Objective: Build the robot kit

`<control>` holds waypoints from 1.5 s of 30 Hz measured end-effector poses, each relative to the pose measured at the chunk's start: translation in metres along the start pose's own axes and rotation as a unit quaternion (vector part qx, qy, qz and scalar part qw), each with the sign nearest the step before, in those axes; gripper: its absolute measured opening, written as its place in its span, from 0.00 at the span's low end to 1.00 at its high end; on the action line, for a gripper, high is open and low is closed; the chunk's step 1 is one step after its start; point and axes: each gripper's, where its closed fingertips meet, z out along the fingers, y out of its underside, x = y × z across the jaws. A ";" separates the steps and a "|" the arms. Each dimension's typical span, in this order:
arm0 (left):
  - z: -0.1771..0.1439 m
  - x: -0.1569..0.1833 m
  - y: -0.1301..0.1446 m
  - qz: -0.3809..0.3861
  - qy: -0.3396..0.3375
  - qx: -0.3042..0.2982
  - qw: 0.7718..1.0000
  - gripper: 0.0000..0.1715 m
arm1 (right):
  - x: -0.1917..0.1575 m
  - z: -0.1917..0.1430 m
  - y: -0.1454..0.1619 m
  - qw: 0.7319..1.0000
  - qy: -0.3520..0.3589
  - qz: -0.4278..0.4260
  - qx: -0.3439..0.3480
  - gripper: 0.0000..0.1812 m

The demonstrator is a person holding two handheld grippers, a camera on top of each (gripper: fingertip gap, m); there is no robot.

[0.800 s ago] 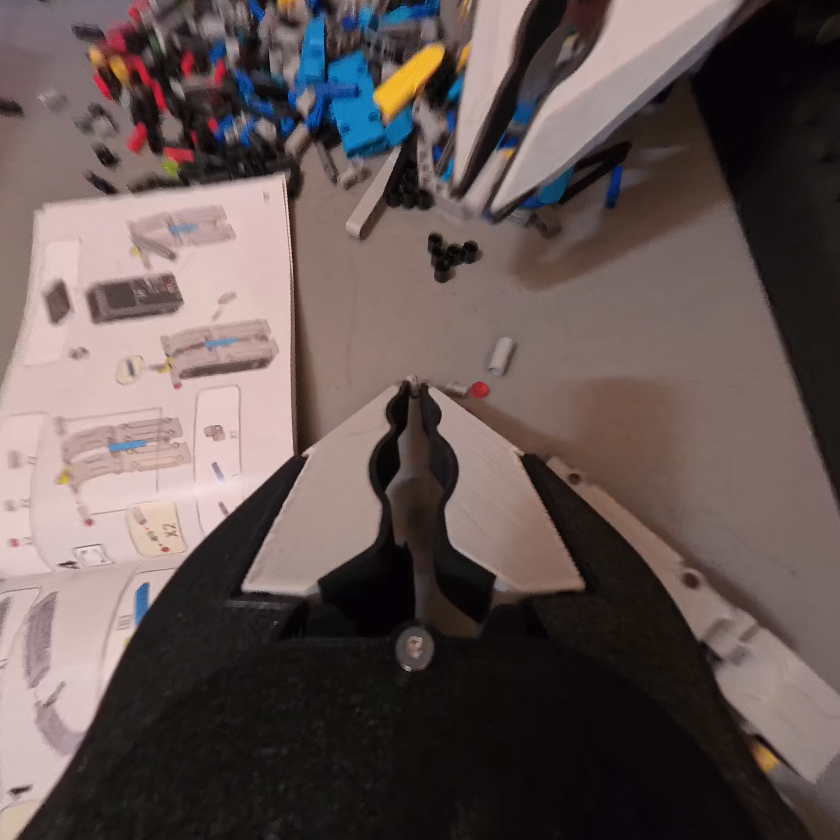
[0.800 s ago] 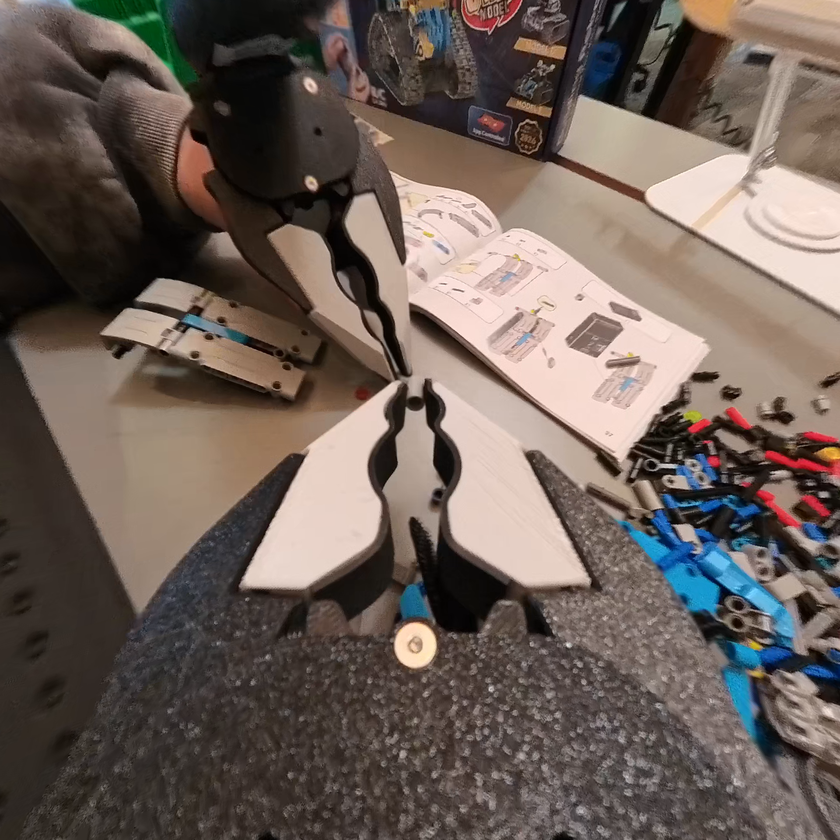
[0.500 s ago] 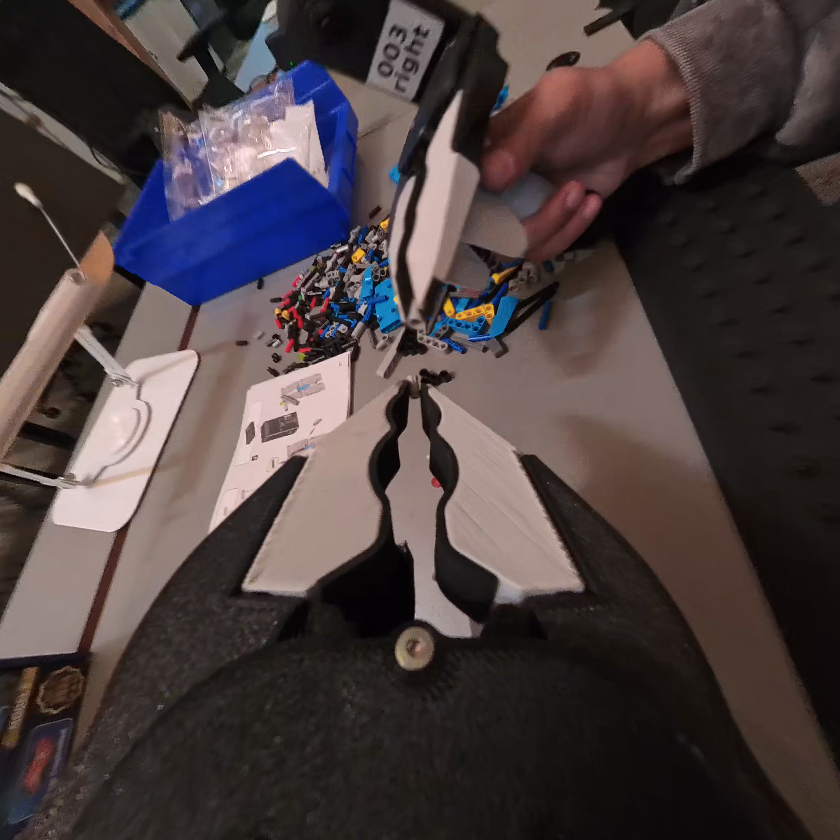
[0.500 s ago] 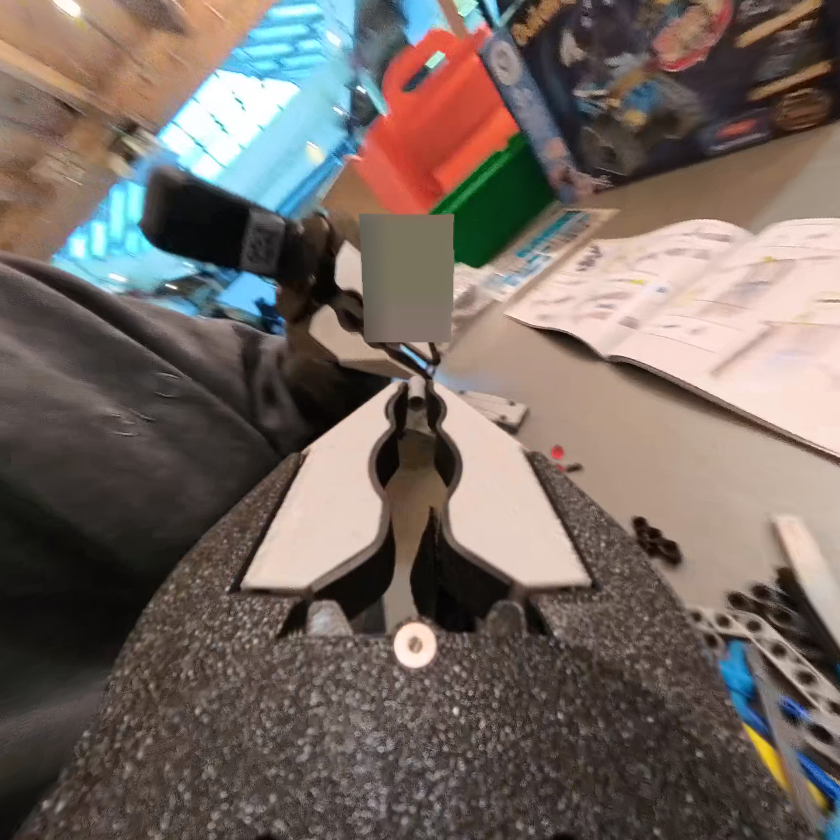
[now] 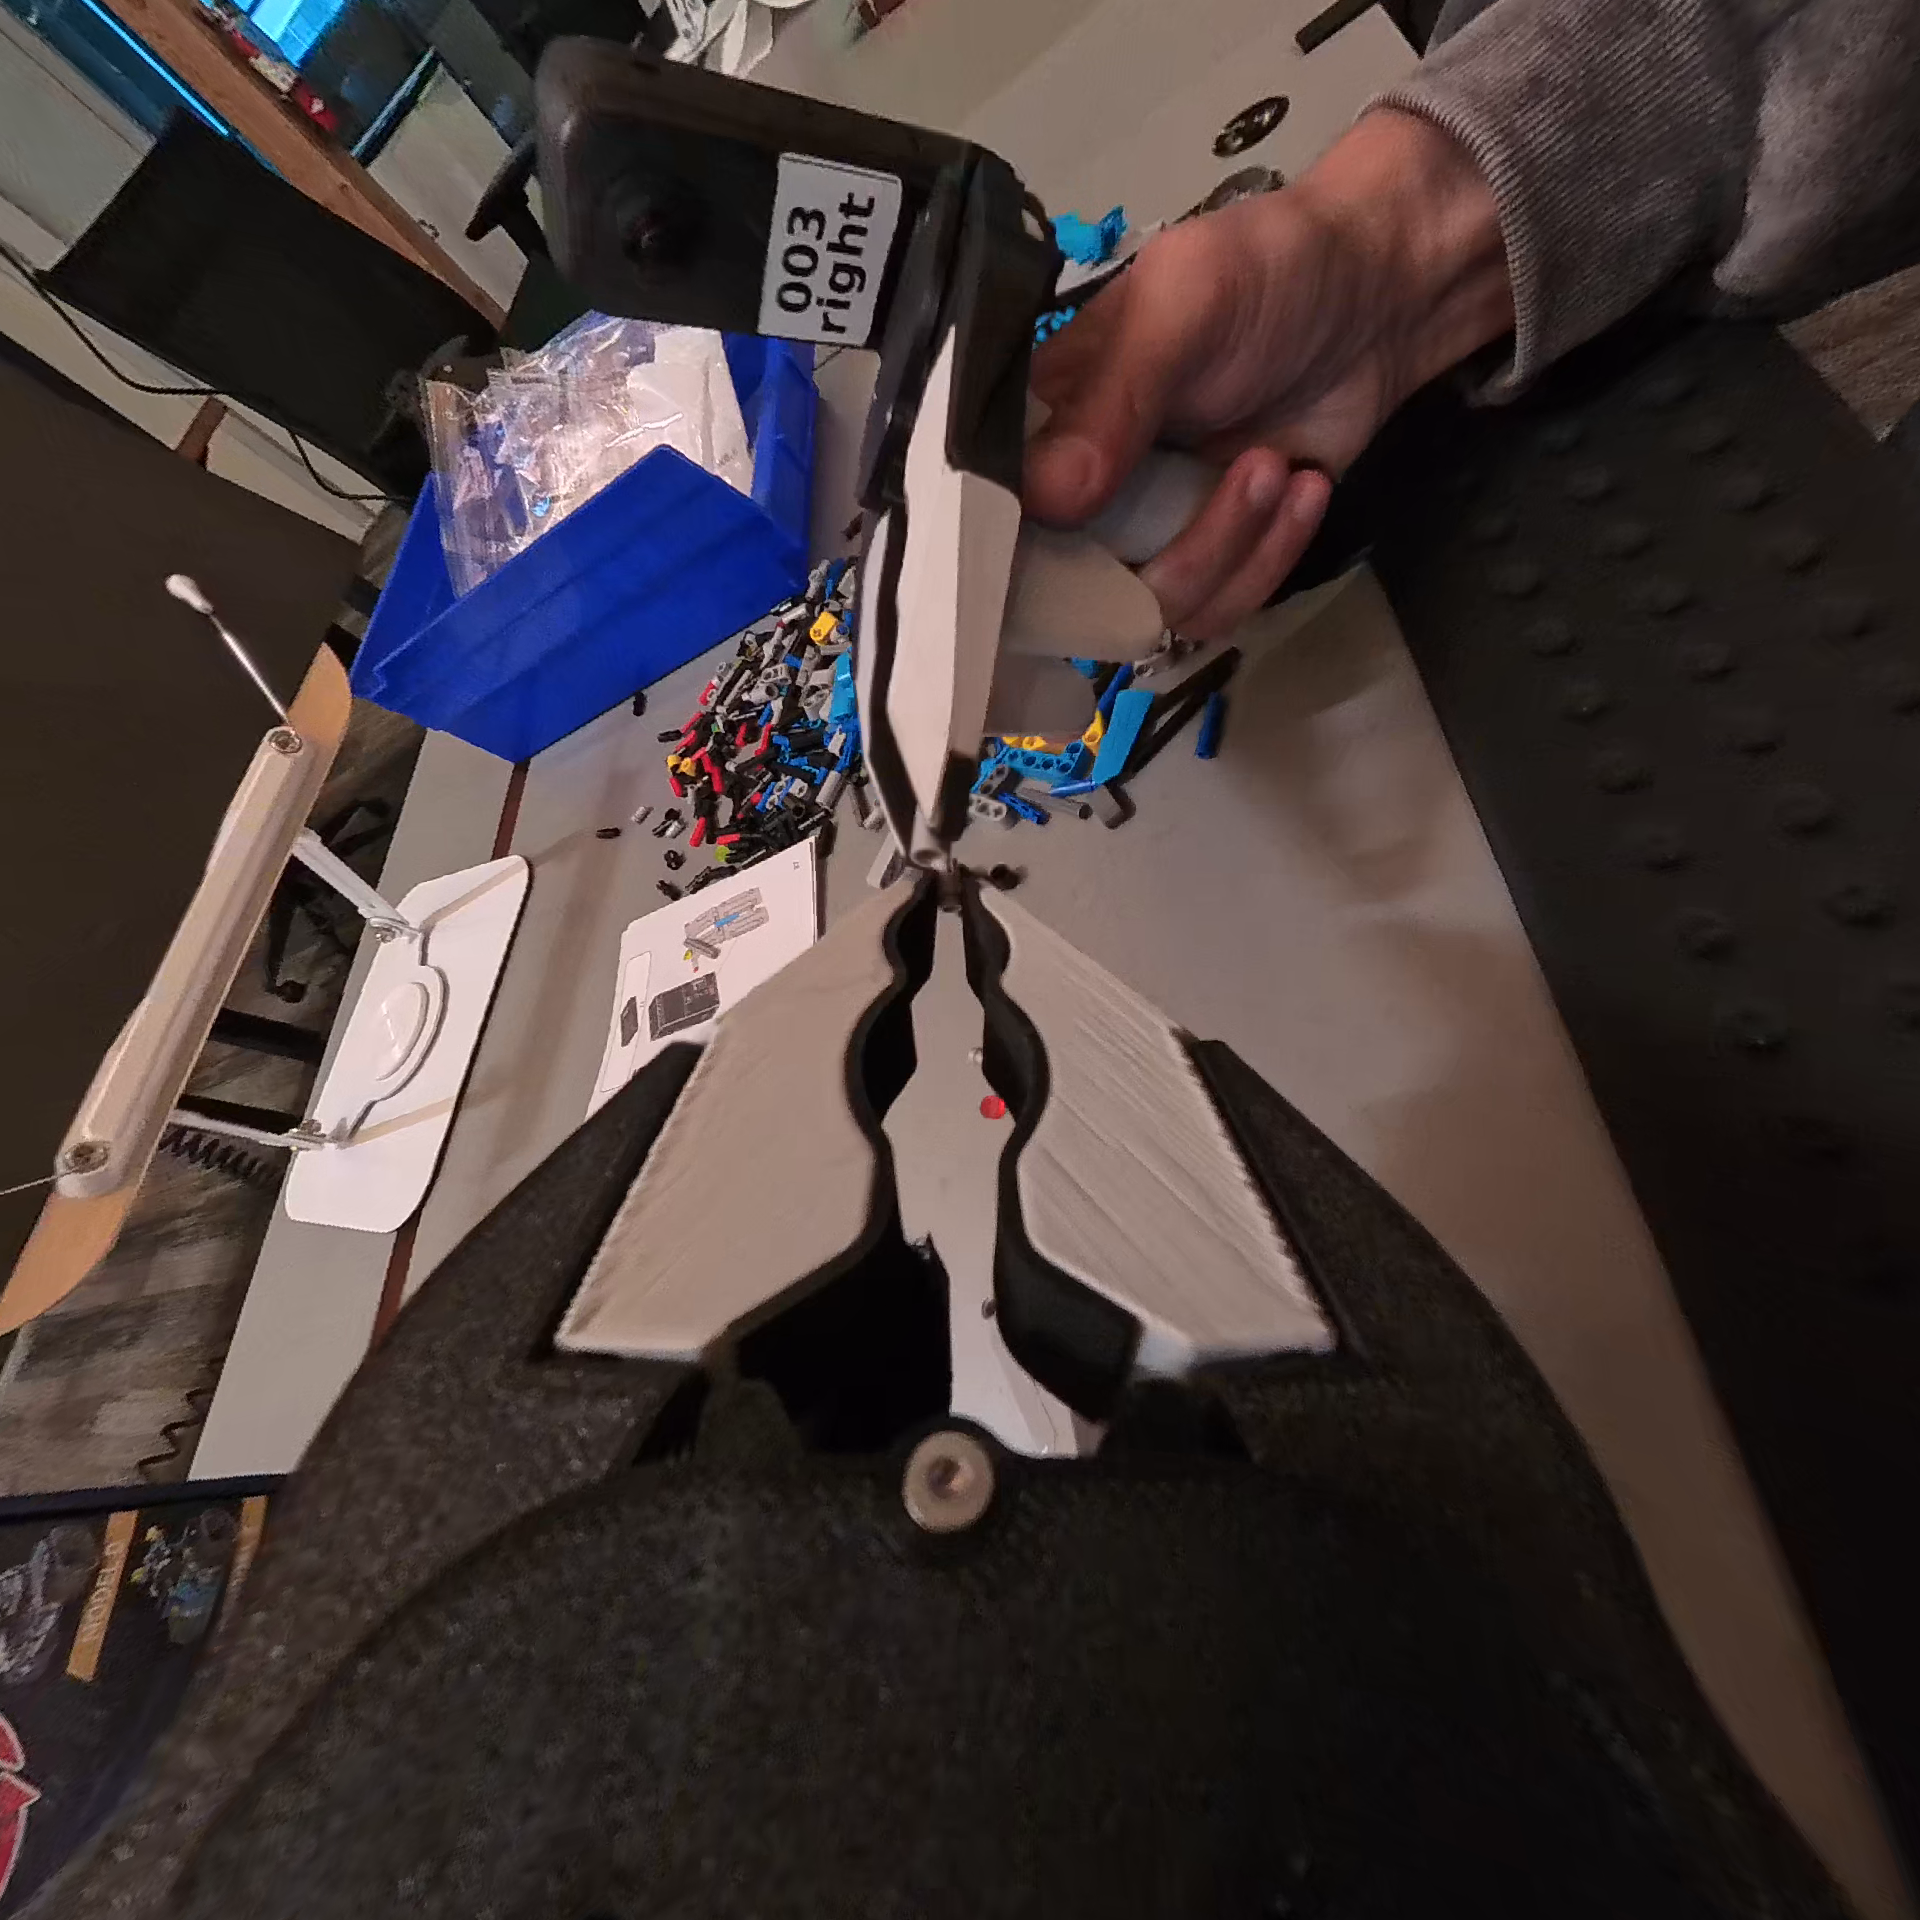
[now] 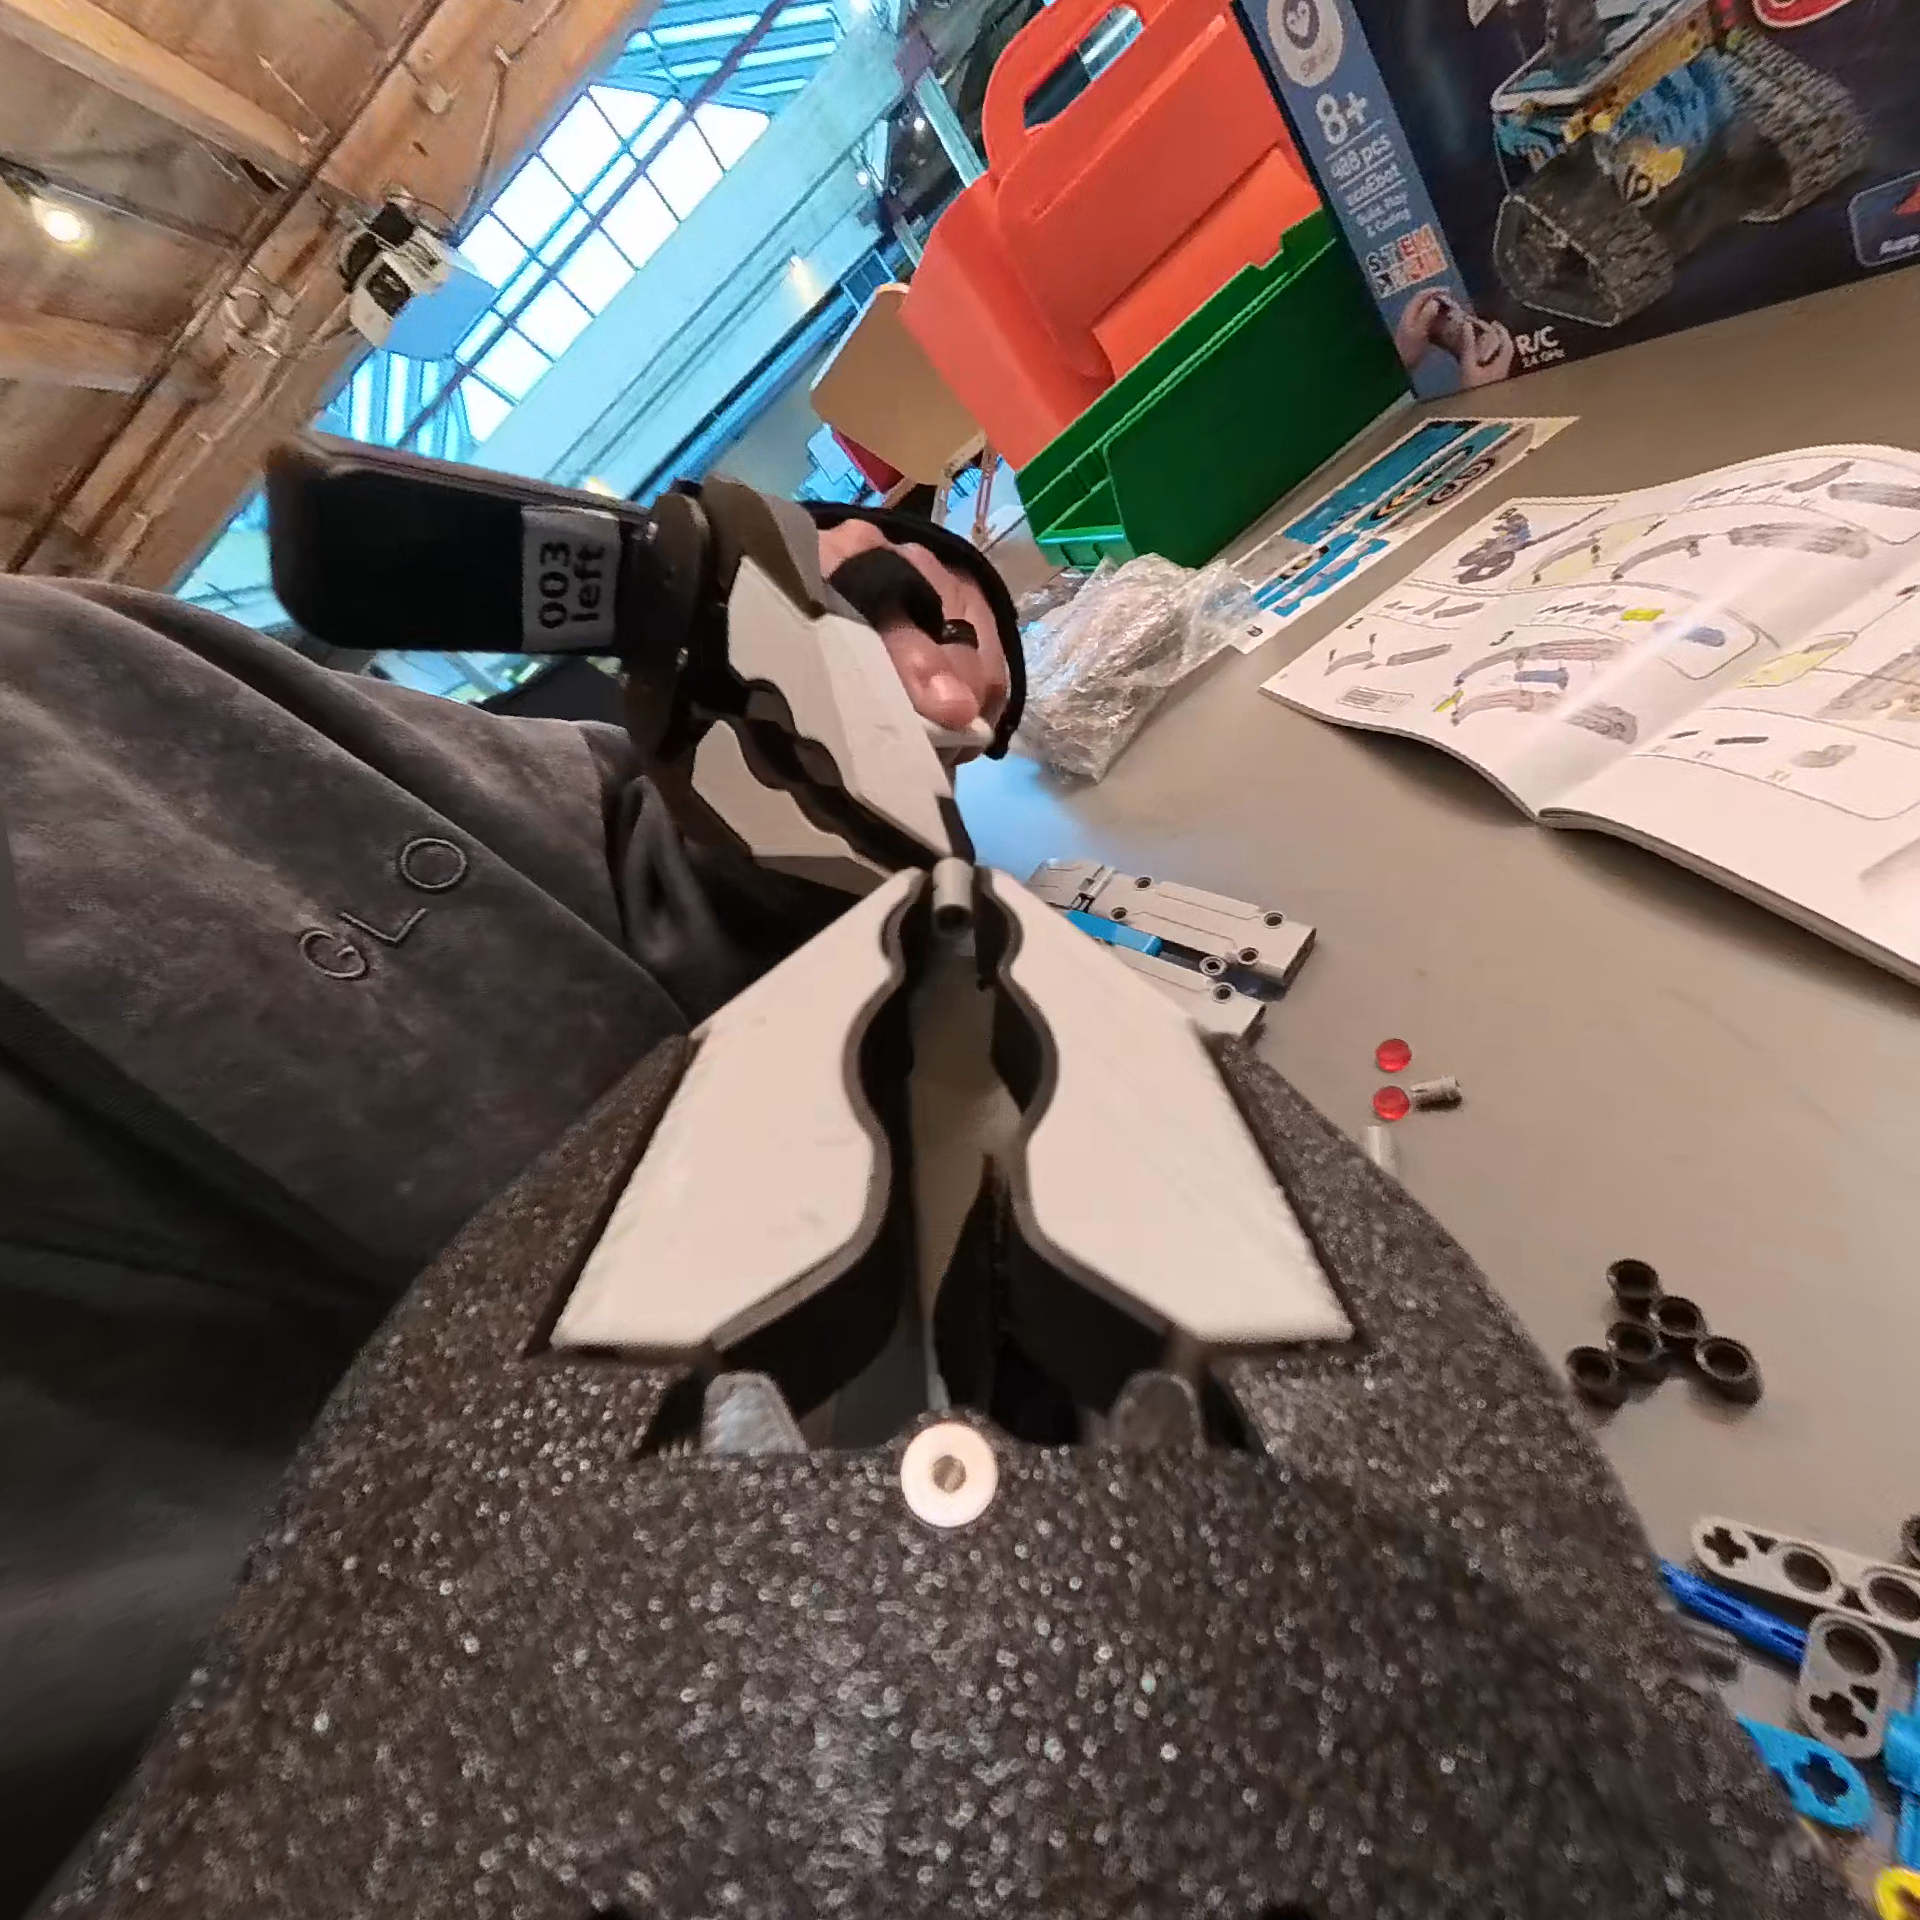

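Note:
My right gripper [image 6: 951, 883] is shut on a small grey tube connector [image 6: 950, 906] and holds it above the table. My left gripper [image 5: 940, 883] is shut, with a tiny dark pin [image 5: 938, 878] pinched at its tips. The two grippers meet tip to tip in the air. The left gripper [image 6: 951, 826] comes down from the upper left in the right wrist view and its tip touches the connector. The right gripper [image 5: 925, 836] hangs from above in the left wrist view. A grey and blue beam assembly [image 6: 1174, 925] lies on the table below.
Two red round studs [image 6: 1392, 1055] and a grey pin [image 6: 1439, 1091] lie beside black rings [image 6: 1662, 1340]. An open instruction booklet [image 6: 1662, 675], a pile of loose parts [image 5: 769, 738], a blue bin [image 5: 582, 603], a toy box [image 6: 1610, 156] and a black mat [image 5: 1714, 831] surround them. The tips of both grippers are at nearly the same place.
Both grippers have lifted off the table and tilted up toward each other. Their tips, apart half a second ago, now touch.

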 end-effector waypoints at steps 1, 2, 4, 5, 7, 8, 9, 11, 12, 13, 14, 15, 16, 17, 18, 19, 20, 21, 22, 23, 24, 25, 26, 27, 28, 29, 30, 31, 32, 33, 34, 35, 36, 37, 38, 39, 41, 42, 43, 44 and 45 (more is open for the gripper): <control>0.001 0.000 0.001 0.005 -0.002 -0.005 1.000 0.02 | 0.000 0.000 0.001 1.000 0.001 -0.001 -0.004 0.03; 0.001 0.001 0.003 0.006 -0.003 -0.011 1.000 0.02 | -0.001 0.000 0.004 1.000 -0.003 -0.002 -0.011 0.03; 0.002 0.001 0.007 0.010 -0.007 -0.018 1.000 0.02 | 0.001 0.002 0.007 1.000 0.008 -0.007 -0.021 0.03; 0.002 0.001 0.008 0.011 -0.007 -0.020 1.000 0.02 | 0.003 0.003 0.009 1.000 0.012 -0.008 -0.026 0.03; 0.002 0.001 0.009 0.010 -0.007 -0.022 1.000 0.02 | 0.005 0.003 0.009 0.999 0.019 -0.009 -0.024 0.03; 0.002 0.002 0.010 0.013 -0.007 -0.025 1.000 0.02 | 0.005 0.003 0.009 1.000 0.016 -0.007 -0.025 0.03; 0.002 0.002 0.011 0.014 -0.006 -0.027 1.000 0.02 | 0.007 0.003 0.010 0.999 0.022 -0.009 -0.029 0.03; 0.003 0.005 0.012 0.013 -0.001 -0.029 0.999 0.02 | 0.008 0.004 0.015 0.999 0.028 -0.013 -0.043 0.03; 0.003 0.005 0.013 0.014 -0.001 -0.030 0.999 0.02 | 0.009 0.005 0.016 0.998 0.031 -0.015 -0.044 0.03; 0.003 0.005 0.014 0.014 -0.001 -0.030 0.999 0.02 | 0.010 0.005 0.016 0.998 0.035 -0.017 -0.044 0.03; 0.004 0.006 0.014 0.012 0.001 -0.031 0.999 0.01 | 0.011 0.005 0.017 0.998 0.036 -0.017 -0.047 0.03; 0.004 0.006 0.015 0.012 0.002 -0.033 0.999 0.02 | 0.012 0.005 0.017 0.998 0.040 -0.021 -0.050 0.03; 0.004 0.006 0.016 0.014 0.001 -0.032 0.999 0.02 | 0.014 0.005 0.018 0.997 0.048 -0.024 -0.050 0.03; 0.004 0.007 0.016 0.012 0.003 -0.032 0.999 0.01 | 0.013 0.005 0.017 0.998 0.043 -0.021 -0.049 0.03; 0.004 0.007 0.016 0.010 0.005 -0.033 0.999 0.01 | 0.012 0.006 0.018 0.998 0.039 -0.017 -0.049 0.03; 0.004 0.007 0.017 0.010 0.006 -0.034 0.999 0.02 | 0.013 0.006 0.018 0.998 0.041 -0.019 -0.050 0.03; 0.005 0.007 0.017 0.010 0.006 -0.034 0.999 0.02 | 0.012 0.006 0.019 0.998 0.039 -0.017 -0.052 0.03; 0.005 0.008 0.017 0.009 0.007 -0.033 0.999 0.01 | 0.013 0.006 0.019 0.998 0.039 -0.016 -0.053 0.03; 0.005 0.008 0.018 0.005 0.009 -0.033 0.999 0.01 | 0.014 0.006 0.020 0.998 0.041 -0.017 -0.054 0.03; 0.006 0.009 0.018 0.004 0.010 -0.032 0.999 0.01 | 0.014 0.006 0.020 0.997 0.043 -0.019 -0.055 0.03; 0.006 0.011 0.019 0.004 0.015 -0.032 0.999 0.01 | 0.015 0.006 0.021 0.997 0.045 -0.020 -0.056 0.03; 0.007 0.011 0.020 0.003 0.015 -0.033 0.999 0.01 | 0.015 0.007 0.021 0.997 0.047 -0.022 -0.058 0.03; 0.007 0.011 0.021 0.008 0.014 -0.033 0.999 0.01 | 0.016 0.007 0.022 0.997 0.050 -0.023 -0.060 0.03; 0.007 0.012 0.021 0.008 0.015 -0.031 0.999 0.01 | 0.015 0.007 0.024 0.997 0.046 -0.021 -0.064 0.03; 0.007 0.012 0.019 0.004 0.016 -0.026 1.000 0.01 | 0.014 0.007 0.024 0.997 0.042 -0.020 -0.064 0.03; 0.006 0.012 0.018 0.002 0.014 -0.021 1.000 0.01 | 0.013 0.006 0.023 0.997 0.037 -0.017 -0.062 0.03; 0.006 0.011 0.017 0.002 0.011 -0.019 1.000 0.01 | 0.012 0.006 0.022 0.998 0.033 -0.015 -0.060 0.03; 0.006 0.012 0.016 0.002 0.009 -0.018 1.000 0.01 | 0.012 0.006 0.022 0.998 0.032 -0.015 -0.061 0.03; 0.007 0.013 0.017 0.002 0.010 -0.022 1.000 0.01 | 0.013 0.006 0.024 0.997 0.036 -0.018 -0.066 0.03; 0.008 0.015 0.020 0.001 0.014 -0.029 0.999 0.01 | 0.014 0.006 0.027 0.996 0.045 -0.025 -0.076 0.03; 0.010 0.015 0.022 -0.002 0.012 -0.034 0.999 0.01 | 0.017 0.006 0.028 0.995 0.055 -0.032 -0.080 0.03; 0.010 0.013 0.022 -0.008 0.006 -0.031 0.999 0.00 | 0.018 0.006 0.026 0.995 0.060 -0.032 -0.076 0.03; 0.010 0.013 0.022 -0.018 0.012 -0.028 0.999 0.00 | 0.018 0.006 0.026 0.995 0.059 -0.030 -0.074 0.03; 0.010 0.013 0.023 -0.026 0.017 -0.030 0.999 0.00 | 0.018 0.007 0.027 0.994 0.063 -0.036 -0.078 0.03; 0.010 0.012 0.024 -0.027 0.013 -0.031 0.999 0.00 | 0.020 0.007 0.026 0.993 0.072 -0.045 -0.079 0.03; 0.011 0.012 0.024 -0.032 0.015 -0.030 0.999 0.00 | 0.020 0.007 0.026 0.993 0.075 -0.049 -0.080 0.03; 0.012 0.012 0.026 -0.043 0.018 -0.033 0.998 0.00 | 0.022 0.007 0.027 0.991 0.087 -0.059 -0.083 0.03; 0.012 0.012 0.027 -0.051 0.021 -0.032 0.998 0.00 | 0.024 0.008 0.028 0.990 0.094 -0.066 -0.087 0.03; 0.013 0.012 0.027 -0.065 0.026 -0.026 0.997 0.00 | 0.023 0.008 0.028 0.990 0.093 -0.067 -0.087 0.03; 0.013 0.012 0.025 -0.080 0.030 -0.015 0.996 0.00 | 0.023 0.008 0.027 0.990 0.090 -0.064 -0.082 0.03; 0.013 0.012 0.025 -0.094 0.037 -0.009 0.995 0.00 | 0.023 0.007 0.027 0.991 0.087 -0.062 -0.083 0.03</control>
